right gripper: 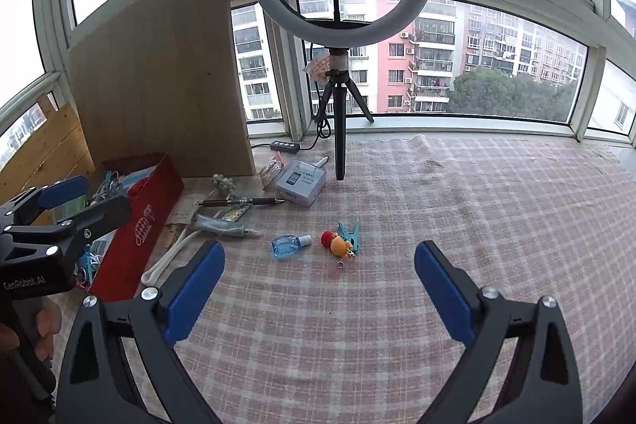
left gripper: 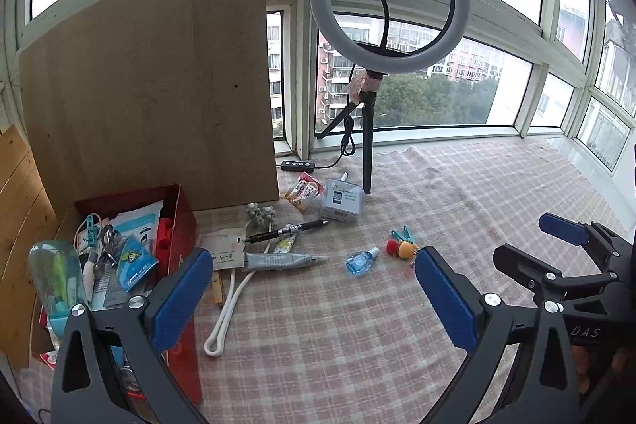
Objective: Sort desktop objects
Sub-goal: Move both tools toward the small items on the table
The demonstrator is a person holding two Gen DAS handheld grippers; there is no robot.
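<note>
We find both tools empty: the left hand-held gripper (left gripper: 314, 289) and the right hand-held gripper (right gripper: 320, 285) stand wide above the checked counter (right gripper: 457, 225). The small blue bottle (right gripper: 285, 245), octopus keychain (right gripper: 338, 243) and teal clip (right gripper: 351, 231) lie loose mid-counter — the red box (left gripper: 183, 225), already stuffed, sits left.

black gripper (right gripper: 318, 285) frames, blue pads, silver screws.

Loose pen (right gripper: 242, 202), tube (right gripper: 222, 225), blue bottle (right gripper: 288, 246), toy keychain (right gripper: 338, 243) beside crammed red box (right gripper: 147, 213).
</note>
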